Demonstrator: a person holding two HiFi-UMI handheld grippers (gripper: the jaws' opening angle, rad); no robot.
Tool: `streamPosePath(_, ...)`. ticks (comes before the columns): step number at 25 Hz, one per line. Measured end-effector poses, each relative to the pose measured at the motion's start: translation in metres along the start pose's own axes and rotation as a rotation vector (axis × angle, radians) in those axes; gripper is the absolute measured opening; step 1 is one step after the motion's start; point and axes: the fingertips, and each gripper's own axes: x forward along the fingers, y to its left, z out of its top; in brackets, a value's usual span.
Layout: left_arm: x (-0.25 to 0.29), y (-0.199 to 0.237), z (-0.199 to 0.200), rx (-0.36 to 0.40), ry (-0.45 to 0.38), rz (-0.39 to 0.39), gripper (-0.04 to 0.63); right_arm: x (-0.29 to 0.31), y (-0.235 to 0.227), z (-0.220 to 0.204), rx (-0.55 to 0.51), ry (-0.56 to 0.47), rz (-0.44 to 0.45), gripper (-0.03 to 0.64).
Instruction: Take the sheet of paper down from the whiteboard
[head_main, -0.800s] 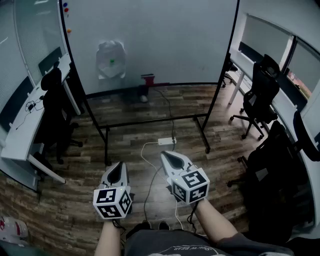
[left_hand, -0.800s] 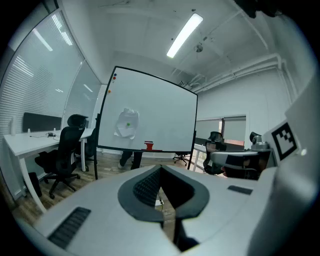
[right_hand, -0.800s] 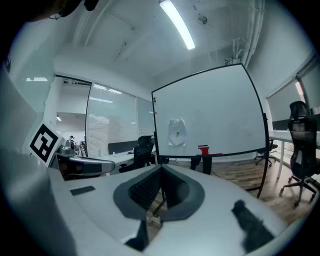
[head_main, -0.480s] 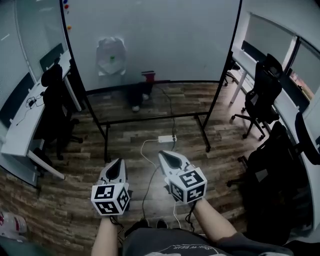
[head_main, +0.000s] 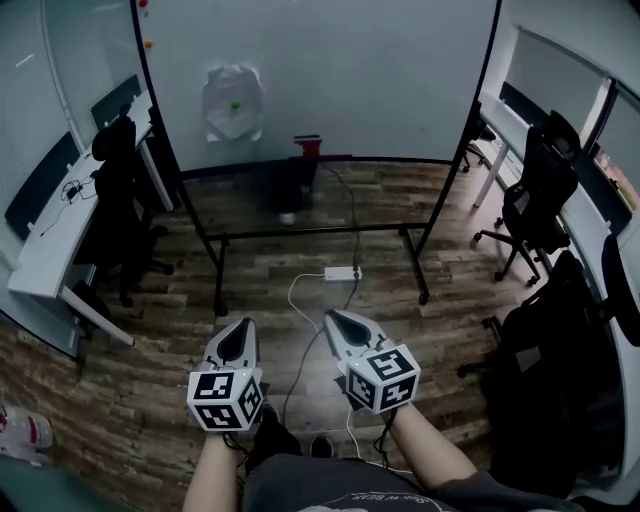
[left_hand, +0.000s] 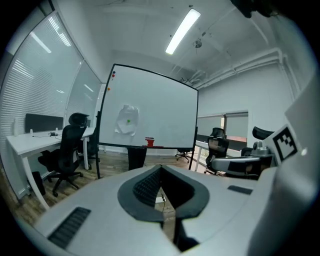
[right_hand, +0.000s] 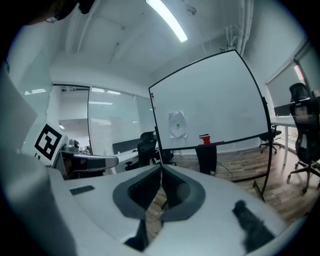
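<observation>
- The sheet of paper (head_main: 228, 90) hangs flat on the whiteboard (head_main: 350, 70), well ahead of both my tongs and a little left of my left tongs.
- It is crumpled and hangs upright, with its long axis running up and down the board. A green magnet (head_main: 235, 104) sits near its middle.
- My left tongs (head_main: 242, 326) are closed, the jaws meeting at their tips with nothing between them. They point forward towards the board, only slightly below level.
- My right tongs (head_main: 334, 318) are closed too and grip nothing. They are just beside the left pair and aimed the same way, touching neither the paper nor the board.
- In the left gripper view the paper shows above and left of the jaw tips; in the right gripper view it shows above them and slightly right.
- A red object (head_main: 307, 146) sits on the board's lower ledge, right of the paper and nearly straight ahead of my right tongs.
- A white power strip (head_main: 343, 273) lies on the wooden floor (head_main: 150, 400) between my tongs and the board's stand.
</observation>
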Motion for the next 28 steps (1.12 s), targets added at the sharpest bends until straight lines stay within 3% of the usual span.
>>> streamPosePath(4, -0.002, 0.016, -0.006, -0.010, 0.012, 0.036, 0.014, 0.008, 0.010, -0.002, -0.012, 0.003, 0.045, 0.023)
streamPosePath(10, 0.016, 0.039, -0.002, -0.024, 0.031, 0.042, 0.014, 0.033, 0.006, 0.004, -0.039, 0.016, 0.011, 0.025)
streamPosePath(19, 0.073, 0.081, 0.016, -0.036, 0.033, -0.006, 0.014, 0.091, -0.020, 0.019, -0.034, 0.013, -0.052, 0.025)
streamPosePath(28, 0.143, 0.150, 0.051, -0.055, 0.030, -0.053, 0.014, 0.184, -0.031, 0.050, -0.041, 0.011, -0.087, 0.025)
